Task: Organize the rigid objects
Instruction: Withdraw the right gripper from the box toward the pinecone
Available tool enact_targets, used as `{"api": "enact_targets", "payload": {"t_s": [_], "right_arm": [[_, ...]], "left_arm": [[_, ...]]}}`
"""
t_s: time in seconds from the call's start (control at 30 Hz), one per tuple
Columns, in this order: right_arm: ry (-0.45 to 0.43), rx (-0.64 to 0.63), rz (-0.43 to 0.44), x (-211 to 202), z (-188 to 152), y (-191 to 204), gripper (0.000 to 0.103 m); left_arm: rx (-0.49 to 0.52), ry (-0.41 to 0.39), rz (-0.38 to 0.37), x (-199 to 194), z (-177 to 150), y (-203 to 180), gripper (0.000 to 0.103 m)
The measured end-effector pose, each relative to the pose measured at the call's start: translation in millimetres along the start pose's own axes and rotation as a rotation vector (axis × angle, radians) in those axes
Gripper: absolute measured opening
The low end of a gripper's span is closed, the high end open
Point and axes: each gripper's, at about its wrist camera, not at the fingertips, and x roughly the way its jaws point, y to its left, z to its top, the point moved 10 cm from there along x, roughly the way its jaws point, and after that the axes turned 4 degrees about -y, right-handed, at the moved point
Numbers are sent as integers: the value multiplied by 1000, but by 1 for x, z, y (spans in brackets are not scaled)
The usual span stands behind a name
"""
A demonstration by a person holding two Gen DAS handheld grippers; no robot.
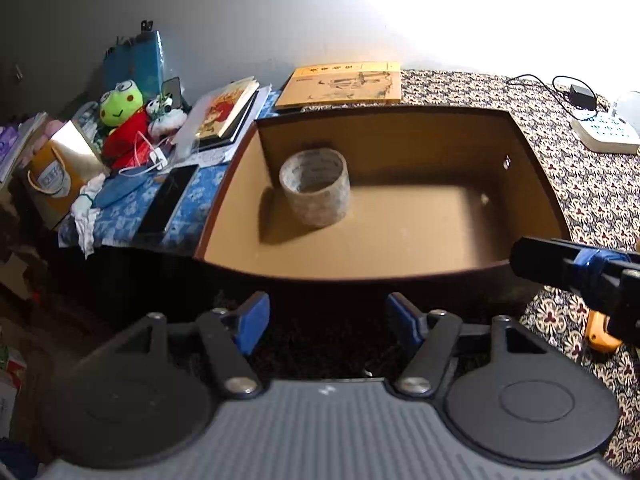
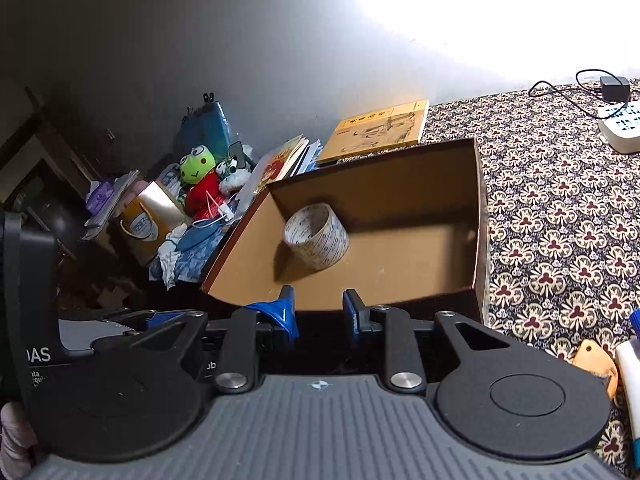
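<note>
A brown cardboard box (image 1: 400, 136) (image 2: 380, 184) lies open on a patterned cloth. Inside it, near the back left corner, a printed tape roll (image 1: 316, 188) (image 2: 316, 236) rests on its side. My left gripper (image 1: 328, 322) hovers just before the box's near wall, open wide and empty. My right gripper (image 2: 319, 312) hangs at the box's near edge, open with a narrower gap and nothing between its blue pads. An orange-handled object (image 1: 600, 332) (image 2: 596, 360) lies on the cloth to the right of the box. Beside it is a white tube-like item (image 2: 630, 380), cut off by the frame.
A yellow book (image 1: 344, 84) lies behind the box. Left of the box are a phone (image 1: 168, 200), a green frog plush (image 1: 120, 112), books and a paper bag. A white power strip (image 1: 608, 132) with cables sits at the back right on the patterned cloth (image 2: 560, 220).
</note>
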Motion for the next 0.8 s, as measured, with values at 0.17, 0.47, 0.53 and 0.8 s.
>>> {"api": "enact_targets", "payload": {"t_s": [0.17, 0.47, 0.53, 0.8], "right_arm": [[27, -4, 10, -5, -14, 1, 8], [90, 27, 16, -5, -37, -2, 8], [104, 34, 16, -4, -43, -3, 8], [160, 84, 13, 0, -60, -14, 8]], "left_arm": [[-3, 17, 4, -4, -12, -3, 69], [-5, 55, 7, -5, -32, -6, 69], [-1, 64, 6, -3, -36, -7, 70], [-15, 105, -35, 8, -58, -6, 70]]}}
